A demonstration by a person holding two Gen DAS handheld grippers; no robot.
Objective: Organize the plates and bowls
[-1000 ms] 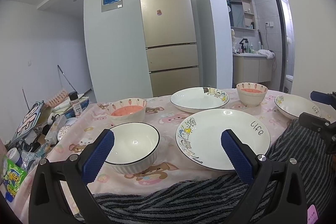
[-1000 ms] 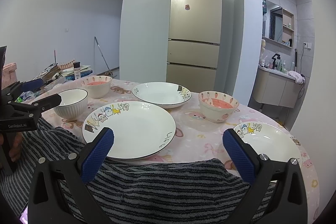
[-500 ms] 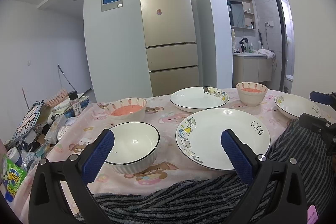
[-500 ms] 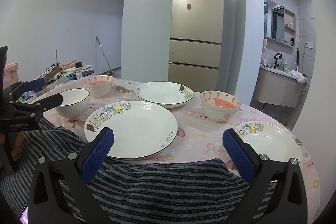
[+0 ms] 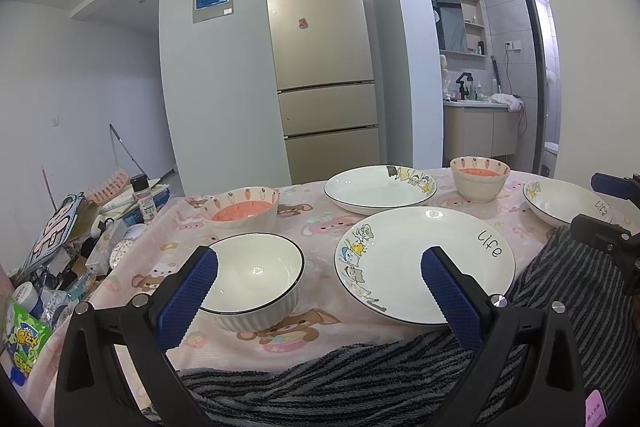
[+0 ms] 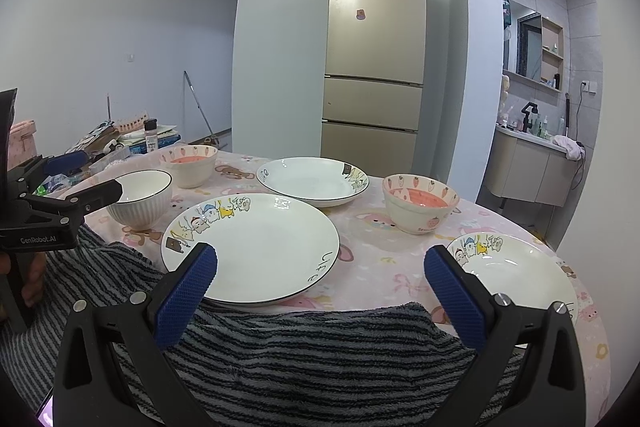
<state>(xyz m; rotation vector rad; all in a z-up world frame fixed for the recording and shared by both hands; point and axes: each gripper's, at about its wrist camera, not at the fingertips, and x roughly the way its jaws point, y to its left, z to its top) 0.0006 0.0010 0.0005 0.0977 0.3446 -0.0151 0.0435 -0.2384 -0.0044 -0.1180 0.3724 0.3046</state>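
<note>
On the pink cartoon tablecloth (image 5: pixel 316 223) lie three white cartoon plates: a large "Life" plate (image 5: pixel 424 259) (image 6: pixel 256 247) in front, a deep plate (image 5: pixel 380 189) (image 6: pixel 312 181) behind it, and a third plate (image 5: pixel 568 203) (image 6: pixel 516 271) at the right. A white ribbed bowl (image 5: pixel 256 277) (image 6: pixel 140 197) stands at the left front. Two carrot-print bowls with pink insides stand at the back left (image 5: pixel 240 213) (image 6: pixel 190 165) and back right (image 5: pixel 480 177) (image 6: pixel 420 201). My left gripper (image 5: pixel 318 285) and right gripper (image 6: pixel 320 281) are both open, empty, near the table's front edge.
A grey striped towel (image 6: pixel 320 359) covers the table's front edge under both grippers. Clutter of packets, a spice jar (image 5: pixel 144 201) and boxes sits to the table's left. A gold fridge (image 5: pixel 324 67) and a bathroom vanity (image 5: pixel 480 131) stand behind.
The right wrist view has shifted slightly; the plates sit a little further right in it. The left gripper and all dishes are unchanged.
</note>
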